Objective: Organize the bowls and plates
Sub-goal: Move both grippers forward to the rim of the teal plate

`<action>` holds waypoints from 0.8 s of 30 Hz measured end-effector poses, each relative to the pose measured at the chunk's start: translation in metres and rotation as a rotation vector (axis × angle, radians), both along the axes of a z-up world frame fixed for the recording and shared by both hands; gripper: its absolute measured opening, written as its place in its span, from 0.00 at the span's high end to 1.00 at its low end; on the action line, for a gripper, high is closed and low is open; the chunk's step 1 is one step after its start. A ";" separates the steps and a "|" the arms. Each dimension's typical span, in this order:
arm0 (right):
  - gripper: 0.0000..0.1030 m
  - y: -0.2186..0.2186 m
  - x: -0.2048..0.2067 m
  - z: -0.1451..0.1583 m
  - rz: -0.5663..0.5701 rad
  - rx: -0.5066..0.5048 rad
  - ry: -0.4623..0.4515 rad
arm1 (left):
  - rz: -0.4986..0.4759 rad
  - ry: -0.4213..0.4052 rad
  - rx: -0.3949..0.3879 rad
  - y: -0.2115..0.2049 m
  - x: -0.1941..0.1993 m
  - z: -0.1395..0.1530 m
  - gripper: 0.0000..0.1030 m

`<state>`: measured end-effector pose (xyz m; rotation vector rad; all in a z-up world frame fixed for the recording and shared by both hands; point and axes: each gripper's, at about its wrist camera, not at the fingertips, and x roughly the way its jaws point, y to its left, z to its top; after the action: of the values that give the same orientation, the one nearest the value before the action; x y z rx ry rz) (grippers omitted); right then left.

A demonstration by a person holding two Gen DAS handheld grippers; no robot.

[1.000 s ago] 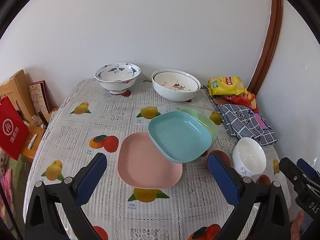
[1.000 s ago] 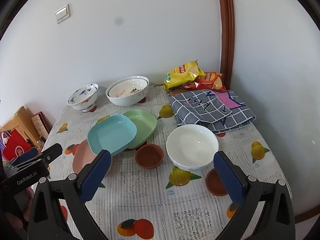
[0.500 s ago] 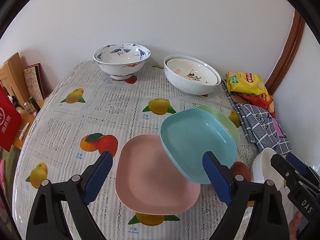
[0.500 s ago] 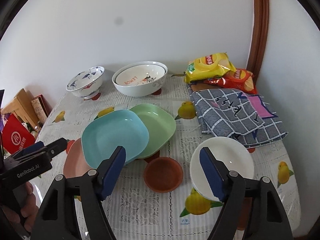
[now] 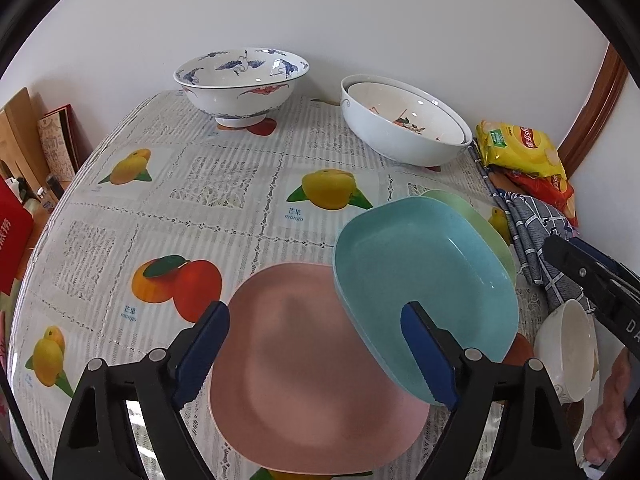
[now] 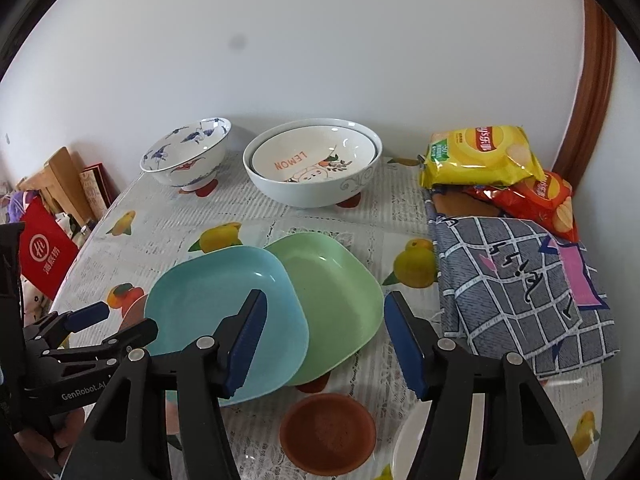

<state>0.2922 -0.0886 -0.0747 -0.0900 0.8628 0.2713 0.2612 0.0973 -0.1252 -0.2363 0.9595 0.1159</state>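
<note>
Pink plate (image 5: 304,372) lies flat between the closing jaws of the left gripper (image 5: 316,354), not yet touched; take it by its near rim. From the right wrist, the right gripper (image 6: 324,340) also closes, empty, over the green plate (image 6: 332,300) that the blue plate (image 6: 216,304) overlaps; slide low.

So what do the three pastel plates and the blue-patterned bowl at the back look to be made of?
The pink plate, blue plate and green plate look like matte plastic or melamine: flat uniform colour, soft dull highlights, thin rounded rims. The blue-patterned bowl looks like glazed ceramic, probably porcelain: sharp glossy reflections, painted decoration, a raised foot. None of this is certain from looks alone.
</note>
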 end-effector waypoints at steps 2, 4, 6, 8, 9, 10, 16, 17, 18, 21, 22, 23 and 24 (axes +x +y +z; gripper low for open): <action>0.43 0.006 0.007 -0.008 0.024 -0.028 0.011 | 0.003 0.002 -0.001 0.000 0.002 -0.003 0.18; 0.46 0.012 0.013 -0.018 0.055 -0.061 0.021 | 0.001 0.000 -0.009 0.000 0.004 -0.004 0.18; 0.46 0.016 0.018 -0.026 0.071 -0.074 0.028 | 0.007 0.004 -0.013 0.000 0.007 -0.006 0.18; 0.49 0.018 0.024 -0.036 0.077 -0.083 0.049 | 0.016 0.005 -0.006 -0.001 0.009 -0.008 0.18; 0.52 0.019 0.027 -0.040 0.081 -0.083 0.059 | 0.018 0.006 -0.002 -0.001 0.010 -0.009 0.19; 0.52 0.020 0.029 -0.044 0.084 -0.080 0.069 | 0.016 0.006 -0.002 -0.001 0.012 -0.009 0.19; 0.54 0.027 0.038 -0.060 0.087 -0.070 0.100 | -0.003 0.021 -0.017 -0.006 0.020 -0.015 0.31; 0.57 0.028 0.039 -0.063 0.091 -0.060 0.109 | -0.007 0.025 -0.024 -0.007 0.021 -0.016 0.34; 0.63 0.029 0.039 -0.065 0.094 -0.054 0.118 | -0.007 0.029 -0.028 -0.007 0.022 -0.017 0.36; 0.83 0.032 0.041 -0.071 0.101 -0.037 0.147 | -0.003 0.027 -0.025 -0.007 0.023 -0.019 0.44; 0.84 0.032 0.040 -0.072 0.099 -0.029 0.152 | -0.009 0.030 -0.031 -0.007 0.023 -0.020 0.52; 0.85 0.031 0.040 -0.072 0.091 -0.019 0.155 | -0.014 0.033 -0.039 -0.007 0.024 -0.021 0.57; 0.87 0.030 0.039 -0.071 0.084 -0.005 0.154 | -0.018 0.034 -0.048 -0.007 0.024 -0.023 0.64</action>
<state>0.3309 -0.0585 -0.1458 -0.1111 1.0145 0.3580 0.2850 0.0906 -0.1478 -0.2704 0.9992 0.0809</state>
